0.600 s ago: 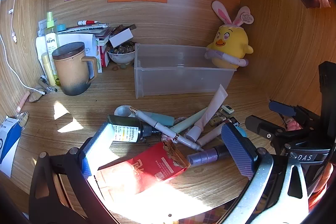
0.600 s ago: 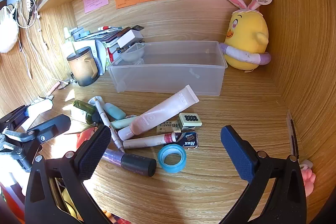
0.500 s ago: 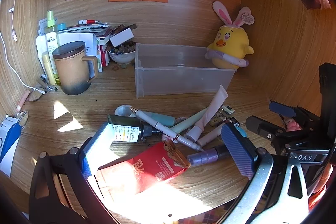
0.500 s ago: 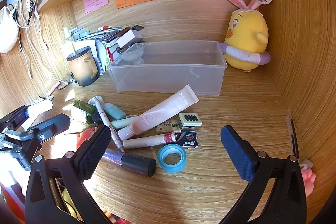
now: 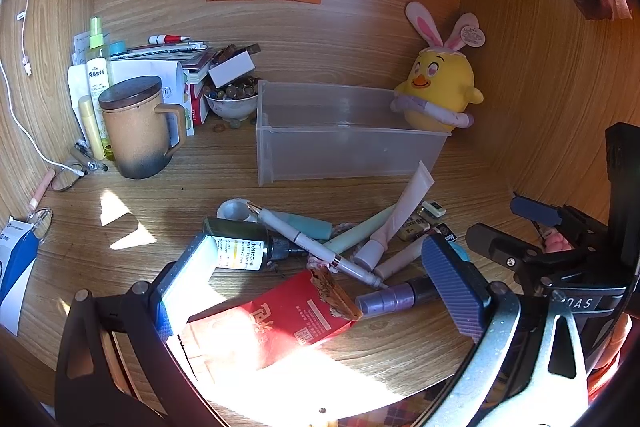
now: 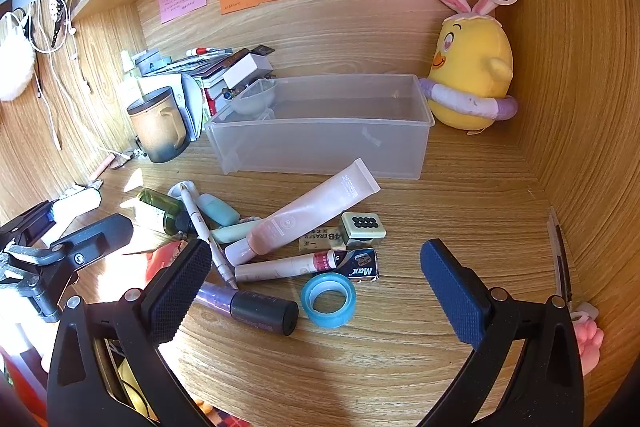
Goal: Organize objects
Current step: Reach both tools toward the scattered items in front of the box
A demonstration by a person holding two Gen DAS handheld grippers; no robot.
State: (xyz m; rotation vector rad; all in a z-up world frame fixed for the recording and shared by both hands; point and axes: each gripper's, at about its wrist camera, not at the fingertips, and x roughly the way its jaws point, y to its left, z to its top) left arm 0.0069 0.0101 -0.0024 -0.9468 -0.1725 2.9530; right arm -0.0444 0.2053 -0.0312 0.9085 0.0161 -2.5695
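Note:
A clear plastic bin (image 6: 320, 131) (image 5: 344, 135) stands empty at the back of the wooden desk. In front of it lies a heap: a pink tube (image 6: 312, 211), a white pen (image 5: 312, 247), a green bottle (image 5: 240, 243), a purple-and-black marker (image 6: 252, 307), a blue tape roll (image 6: 329, 299), an eraser (image 6: 322, 239), a black Max box (image 6: 356, 265) and a red packet (image 5: 276, 319). My left gripper (image 5: 320, 283) hangs open over the packet and pen. My right gripper (image 6: 316, 291) is open above the tape roll and marker, touching nothing.
A yellow bunny-eared plush (image 6: 470, 79) sits in the back right corner. At the back left stand a lidded mug (image 5: 136, 131), a spray bottle (image 5: 98, 67), a bowl of beads (image 5: 230, 99) and stacked papers. The wooden side wall (image 6: 580, 107) closes the right.

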